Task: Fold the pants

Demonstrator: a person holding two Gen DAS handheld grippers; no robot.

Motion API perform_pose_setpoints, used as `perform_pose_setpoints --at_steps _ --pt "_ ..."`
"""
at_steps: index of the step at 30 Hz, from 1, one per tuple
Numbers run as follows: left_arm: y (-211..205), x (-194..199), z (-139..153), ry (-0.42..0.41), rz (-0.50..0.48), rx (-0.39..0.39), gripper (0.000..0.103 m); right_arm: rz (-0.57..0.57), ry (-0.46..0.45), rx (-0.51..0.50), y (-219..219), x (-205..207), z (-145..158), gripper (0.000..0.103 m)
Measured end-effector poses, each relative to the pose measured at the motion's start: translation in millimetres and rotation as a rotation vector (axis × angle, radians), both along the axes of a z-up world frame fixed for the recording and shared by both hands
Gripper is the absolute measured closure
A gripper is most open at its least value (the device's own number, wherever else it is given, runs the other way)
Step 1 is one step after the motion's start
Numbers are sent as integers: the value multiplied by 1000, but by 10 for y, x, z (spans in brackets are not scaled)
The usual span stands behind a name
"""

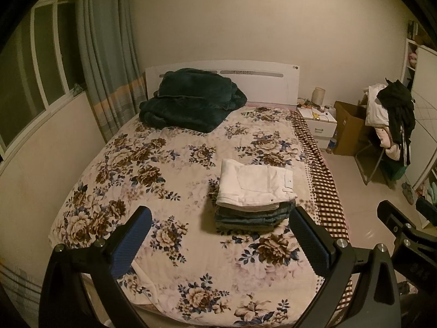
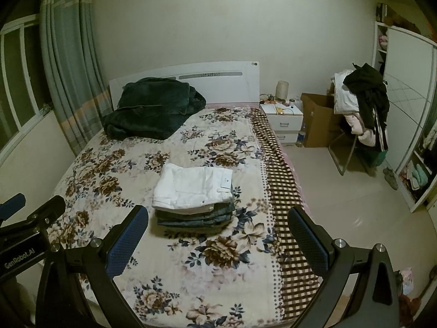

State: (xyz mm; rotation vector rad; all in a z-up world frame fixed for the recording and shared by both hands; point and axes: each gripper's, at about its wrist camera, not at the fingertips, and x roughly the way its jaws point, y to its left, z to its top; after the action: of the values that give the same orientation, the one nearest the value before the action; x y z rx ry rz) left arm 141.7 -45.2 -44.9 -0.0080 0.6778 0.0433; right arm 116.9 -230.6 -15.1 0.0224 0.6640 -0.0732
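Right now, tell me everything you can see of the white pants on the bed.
The white pants are folded into a neat rectangle, of what looks like denim, with a seam-edged pocket, a small waistband label and a rivet showing. They lie flat on top of a stack of folded blue jeans, on the floral bedspread toward the bed's checked edge. Only the jeans beneath touch them; both claws are open and apart from them.

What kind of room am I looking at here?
A home bedroom, almost certainly. A bed with a floral cover fills most of the view, a white nightstand stands beside its headboard, and an open wardrobe lines the right wall. Folded pants are stacked on the bed.
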Motion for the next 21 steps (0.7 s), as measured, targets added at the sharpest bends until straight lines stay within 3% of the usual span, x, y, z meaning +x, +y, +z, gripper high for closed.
perform_pose_setpoints --at_steps 21 --pt "-85 -28 -35 12 13 -6 0 16 15 2 -30 52 -15 0"
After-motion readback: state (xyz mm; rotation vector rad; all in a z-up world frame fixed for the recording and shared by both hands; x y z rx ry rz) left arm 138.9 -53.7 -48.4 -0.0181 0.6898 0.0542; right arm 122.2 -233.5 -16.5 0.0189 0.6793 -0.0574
